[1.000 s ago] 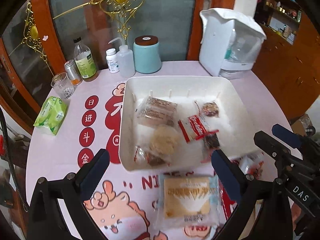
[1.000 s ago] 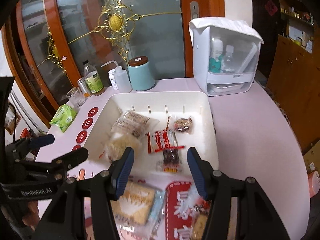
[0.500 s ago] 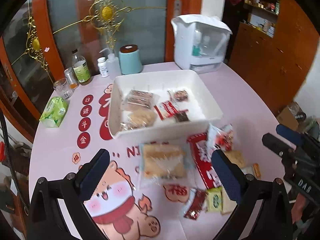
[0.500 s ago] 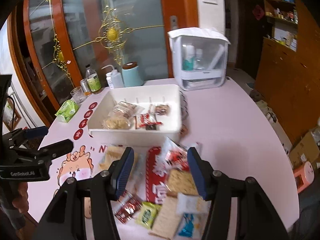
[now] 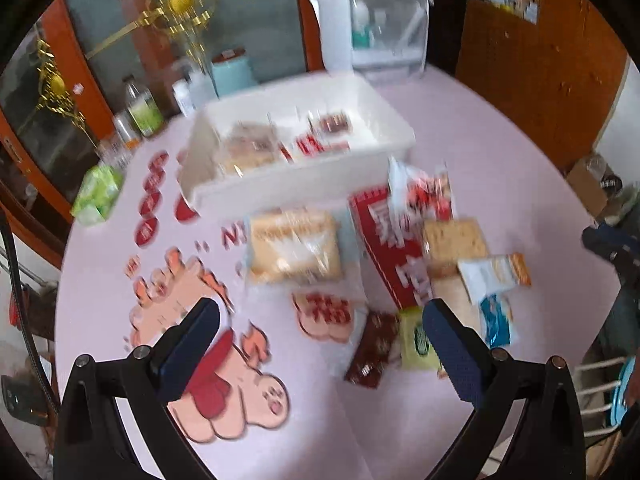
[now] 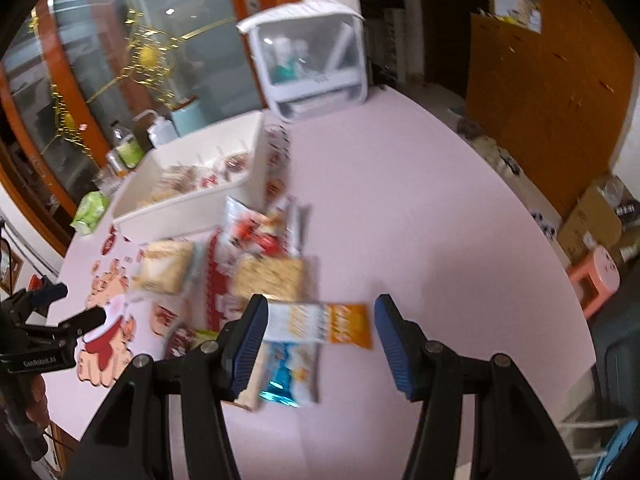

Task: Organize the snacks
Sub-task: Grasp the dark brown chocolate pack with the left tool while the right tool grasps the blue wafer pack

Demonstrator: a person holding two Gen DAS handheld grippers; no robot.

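The left tongs [image 5: 316, 344] stand released, jaws wide apart and holding nothing, above the printed area at the near edge of the bench [image 5: 480, 152]. The right tongs [image 6: 320, 334] are also released — an orange-and-white snack packet [image 6: 320, 324] lies on the bench between the jaws, with no pad pressing on it. The loose snacks [image 5: 436, 256] are clustered mid-bench, just in front of the white bin [image 5: 304, 184], which already contains several packets. Both views are motion-blurred.
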